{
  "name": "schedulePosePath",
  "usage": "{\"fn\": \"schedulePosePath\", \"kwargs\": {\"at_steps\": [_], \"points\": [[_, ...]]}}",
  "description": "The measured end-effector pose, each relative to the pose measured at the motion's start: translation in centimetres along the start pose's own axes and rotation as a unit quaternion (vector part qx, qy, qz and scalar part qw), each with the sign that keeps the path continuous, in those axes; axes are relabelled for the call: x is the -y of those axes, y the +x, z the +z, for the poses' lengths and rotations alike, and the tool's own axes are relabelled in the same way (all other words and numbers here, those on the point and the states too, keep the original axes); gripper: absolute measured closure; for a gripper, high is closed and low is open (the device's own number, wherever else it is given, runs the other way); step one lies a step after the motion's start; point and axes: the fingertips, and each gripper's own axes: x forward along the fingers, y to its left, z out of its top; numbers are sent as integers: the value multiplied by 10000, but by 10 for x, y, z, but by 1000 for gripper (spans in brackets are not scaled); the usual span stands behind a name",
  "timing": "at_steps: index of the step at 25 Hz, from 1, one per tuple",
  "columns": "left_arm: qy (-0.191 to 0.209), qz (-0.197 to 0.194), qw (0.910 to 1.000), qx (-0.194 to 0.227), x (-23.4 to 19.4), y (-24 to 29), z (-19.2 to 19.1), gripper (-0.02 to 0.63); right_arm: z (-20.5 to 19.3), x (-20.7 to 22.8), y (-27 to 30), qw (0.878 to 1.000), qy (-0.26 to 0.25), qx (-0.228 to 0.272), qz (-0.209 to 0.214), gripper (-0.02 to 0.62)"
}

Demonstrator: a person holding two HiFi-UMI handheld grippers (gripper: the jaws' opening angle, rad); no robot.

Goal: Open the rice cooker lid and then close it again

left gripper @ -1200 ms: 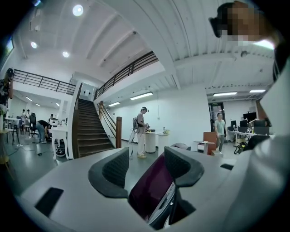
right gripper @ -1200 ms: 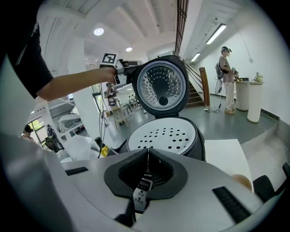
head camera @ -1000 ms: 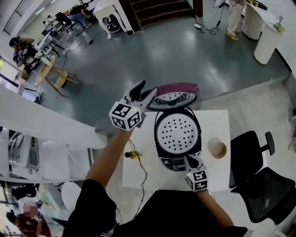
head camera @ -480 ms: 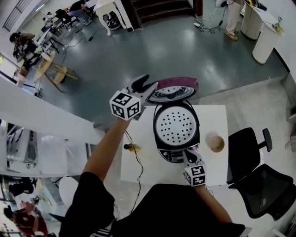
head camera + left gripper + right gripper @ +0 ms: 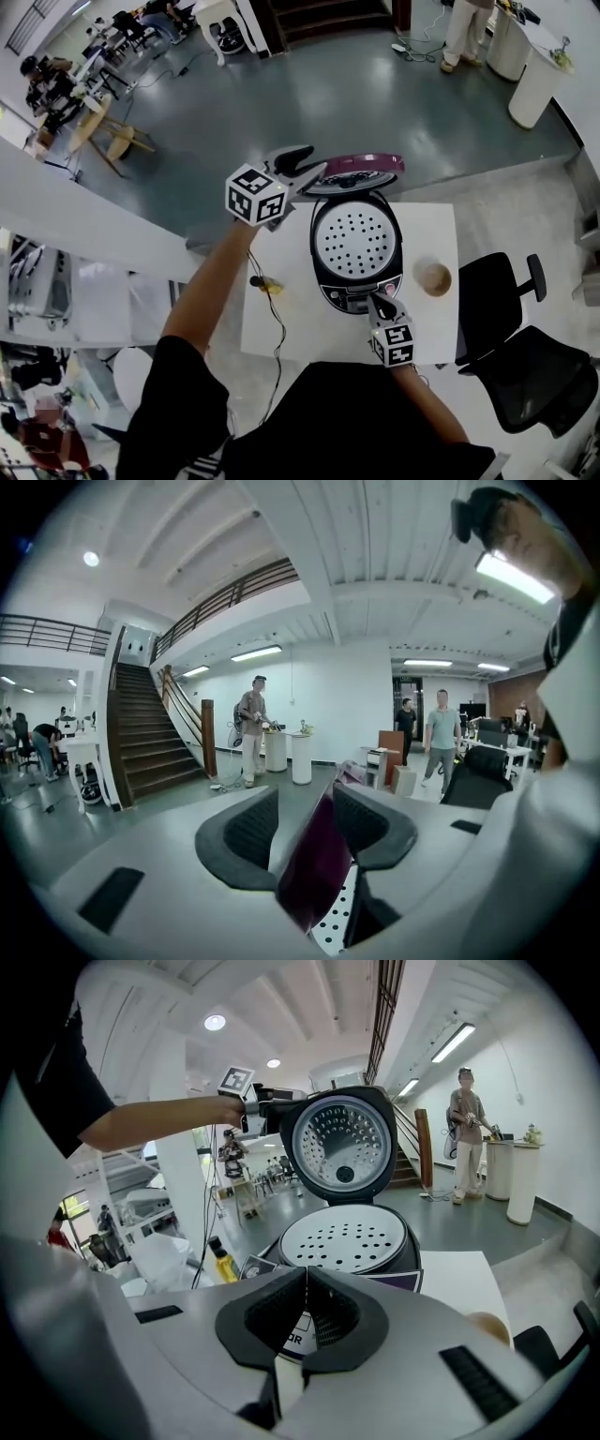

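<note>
The rice cooker [image 5: 356,248] stands on the white table [image 5: 281,328], its perforated inner plate showing. Its purple lid [image 5: 361,171] stands upright at the far side. My left gripper [image 5: 307,164] straddles the lid's top left edge. In the left gripper view the lid [image 5: 314,864] runs edge-on between the jaws, which have just been closing; a gap still shows by the left pad. My right gripper [image 5: 377,302] is shut and empty at the cooker's front panel. The right gripper view shows the lid's inner face [image 5: 339,1143] and my left gripper [image 5: 267,1102] at its rim.
A brown cup [image 5: 433,277] sits on the table right of the cooker. A small yellow bottle [image 5: 267,286] and a black cable lie to its left. A black office chair [image 5: 497,291] stands at the table's right side. People stand far off on the hall floor.
My left gripper has moved right along the lid's top edge, and its jaws stand narrower around the rim. The right gripper has stayed at the cooker's front.
</note>
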Motion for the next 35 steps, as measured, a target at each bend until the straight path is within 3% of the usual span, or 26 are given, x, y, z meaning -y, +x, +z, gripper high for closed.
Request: {"fn": "schedulePosePath", "kwargs": {"at_steps": [5, 10, 23, 35], "points": [[76, -372, 9992, -144, 17, -1, -6, 437, 0, -2, -7, 9999, 74, 78, -19, 594], [224, -490, 9983, -220, 23, -3, -7, 445, -2, -2, -11, 9999, 51, 46, -114, 594], [1281, -778, 9847, -886, 51, -3, -14, 535, 8, -1, -9, 9997, 9, 129, -186, 595], [1444, -929, 9749, -1418, 77, -9, -30, 543, 14, -1, -10, 9995, 103, 266, -160, 594]]}}
